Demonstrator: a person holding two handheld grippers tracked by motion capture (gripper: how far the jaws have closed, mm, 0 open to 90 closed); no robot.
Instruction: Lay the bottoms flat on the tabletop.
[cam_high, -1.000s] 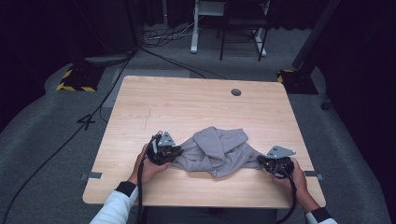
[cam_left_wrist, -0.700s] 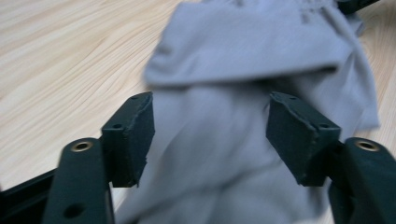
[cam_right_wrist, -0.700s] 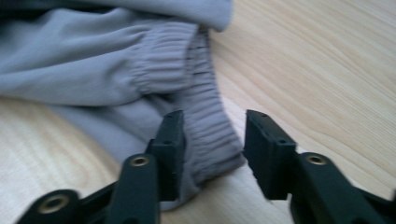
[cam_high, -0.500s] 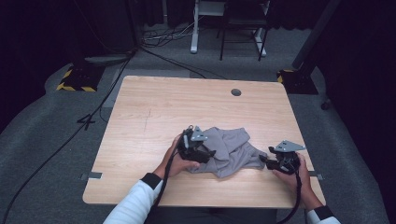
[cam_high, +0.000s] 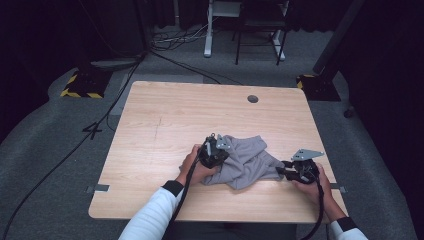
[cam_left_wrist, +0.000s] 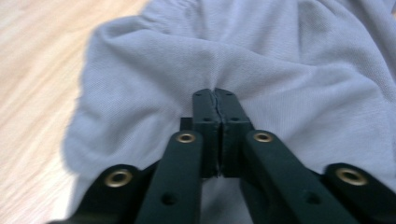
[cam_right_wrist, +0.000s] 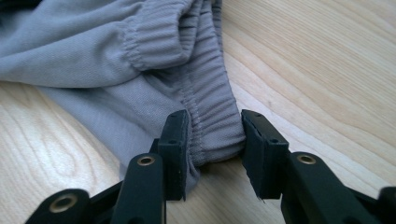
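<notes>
A grey garment lies crumpled on the wooden table, in the lower middle of the high view, a little right of centre; it looks like trousers or shorts, because the right gripper view shows a ribbed elastic band. The left gripper sits on the left part of the cloth in the high view; in the left gripper view its jaws are pressed together with only a thin line between them, and the fabric puckers toward their tips, so I judge that it pinches a fold of the garment. The right gripper is at the lower right of the high view, at the right end of the cloth; its jaws stand on both sides of the elastic band and touch it, so it seems to grasp the band, though how firmly I cannot tell. The step in hand seems to be folding or gathering the garment; the next move probably needs both grips kept firm while the left fold is carried over the cloth, without dragging the whole piece along the table.
</notes>
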